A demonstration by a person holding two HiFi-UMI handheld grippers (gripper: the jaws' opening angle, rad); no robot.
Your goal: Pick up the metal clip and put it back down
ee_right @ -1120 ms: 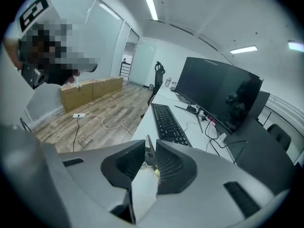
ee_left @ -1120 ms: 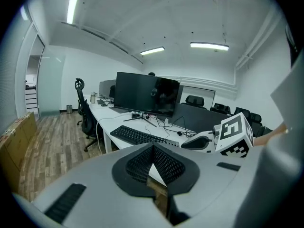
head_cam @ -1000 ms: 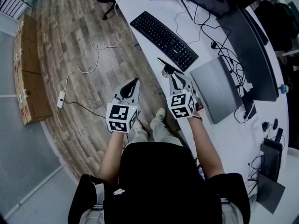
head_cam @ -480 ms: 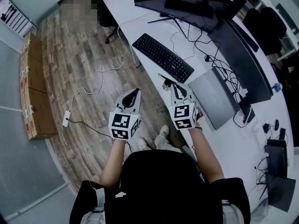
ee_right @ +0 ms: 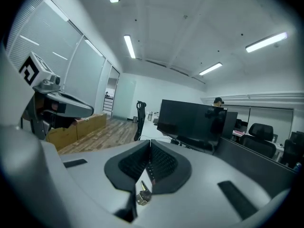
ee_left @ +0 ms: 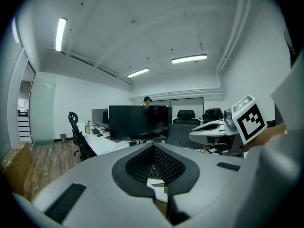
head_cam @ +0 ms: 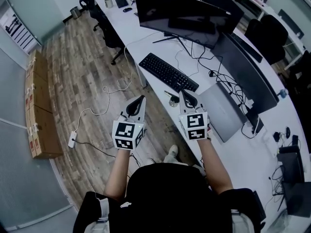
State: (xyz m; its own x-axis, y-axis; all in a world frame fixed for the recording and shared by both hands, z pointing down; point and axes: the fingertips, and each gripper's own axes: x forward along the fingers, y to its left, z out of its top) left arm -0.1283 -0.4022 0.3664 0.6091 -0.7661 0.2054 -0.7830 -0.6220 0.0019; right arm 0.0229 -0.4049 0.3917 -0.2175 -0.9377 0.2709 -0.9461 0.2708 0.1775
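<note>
The metal clip (head_cam: 173, 100) lies on the white desk (head_cam: 146, 38) at its near edge, just below the keyboard's near end. My right gripper (head_cam: 183, 93) hangs above and a little right of it, apart from it. Its jaws have just been closing and now meet with nothing between them. In the right gripper view the clip (ee_right: 142, 196) shows on the desk through the gap under the shut gripper (ee_right: 150, 142). My left gripper (head_cam: 140, 98) is over the wooden floor, left of the desk, its jaws together and empty (ee_left: 153, 146).
A black keyboard (head_cam: 168, 72), a large dark monitor (head_cam: 180, 13) and a closed grey laptop (head_cam: 226, 105) sit on the desk among cables. Cardboard boxes (head_cam: 40, 106) and a power strip (head_cam: 73, 140) are on the floor at left. Office chairs (head_cam: 104, 23) stand along the desk.
Both grippers have risen away from the desk edge. The right jaws, open a second ago, have come together. The clip stays on the desk.
</note>
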